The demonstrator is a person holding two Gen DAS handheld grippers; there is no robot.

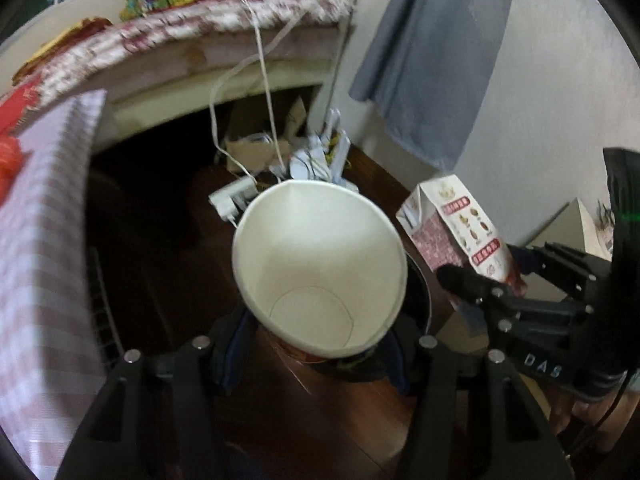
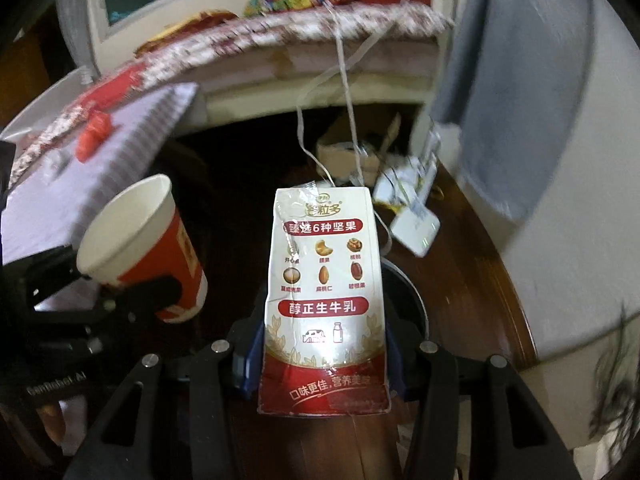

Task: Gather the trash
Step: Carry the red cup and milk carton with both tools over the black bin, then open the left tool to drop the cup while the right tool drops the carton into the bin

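holding trash in both tools: the left gripper (image 1: 316, 354) is clamped on the paper cup (image 1: 320, 268), the right gripper (image 2: 324, 364) on the milk carton (image 2: 326, 292). the dark bin (image 2: 412, 300) sits just below and ahead, nearer the carton, whose long axis points forward.

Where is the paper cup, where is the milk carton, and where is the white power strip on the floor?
paper cup (image 1: 316, 264): left wrist view, on its white inside wall.
milk carton (image 2: 326, 280): right wrist view, on its printed front face.
white power strip (image 1: 232, 196): left wrist view, on its top.
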